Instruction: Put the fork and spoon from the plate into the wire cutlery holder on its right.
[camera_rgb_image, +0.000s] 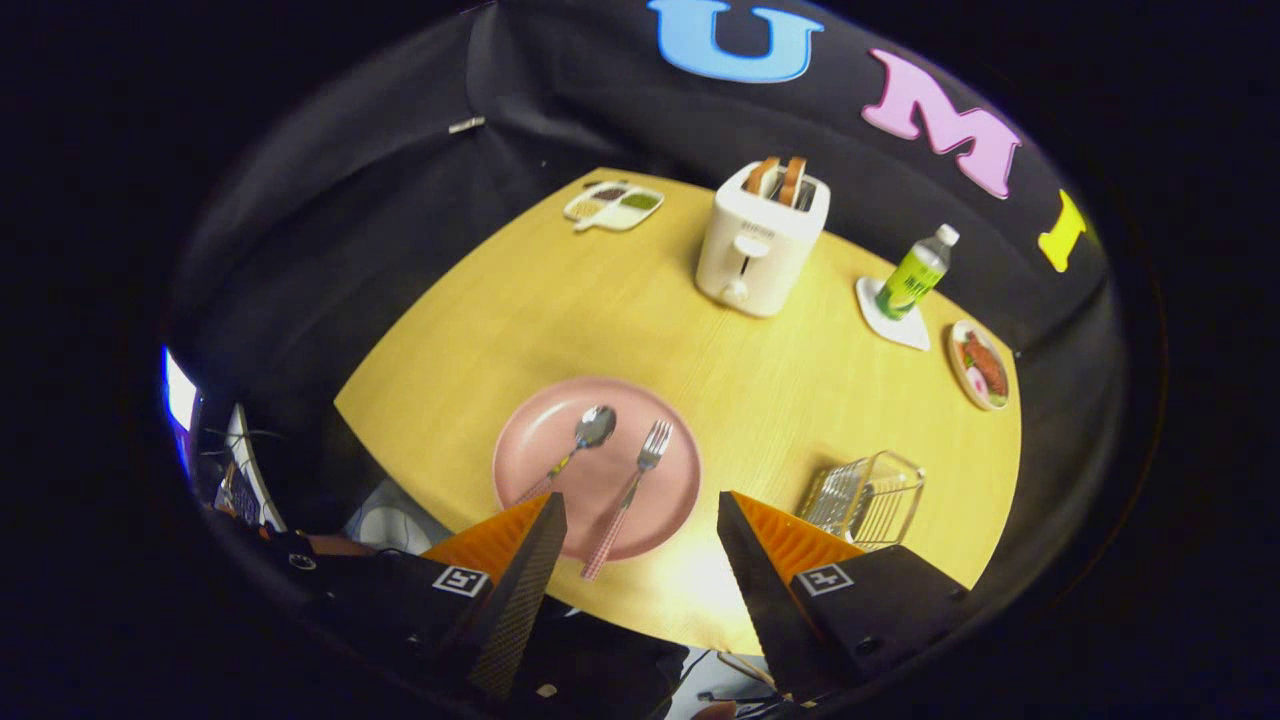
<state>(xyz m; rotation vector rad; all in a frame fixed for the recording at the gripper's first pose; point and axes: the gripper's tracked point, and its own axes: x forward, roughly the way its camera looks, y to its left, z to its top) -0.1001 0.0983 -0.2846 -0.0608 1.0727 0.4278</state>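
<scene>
while the gripper (640, 500) hangs above the near table edge, nothing is held yet;
fingers: spread wide, empty; the gap between them frames the fork's handle end
fork (628, 497): lies on the pink plate (540, 440), tines pointing away, checked handle overhanging the near rim, just ahead of the fingers
spoon (580, 443): on the same plate, left of the fork, bowl away; its handle runs toward the left finger
wire cutlery holder (868, 496): right of the plate, apart from it, just beyond the right finger; seems tipped or low in this view, opening hard to judge
risk: fork lies flat, so fingers may scrape the plate and shove it; a thin handle could pivot in a loose pinch; a light holder may topple if struck on entry
room: bare table (760, 400) between plate and holder; near table edge close under the fingers, so little slack on this side
far: toaster (762, 240), bottle (912, 274) on a coaster, small dish (979, 365), divided tray (613, 205); all well apart from the work
</scene>
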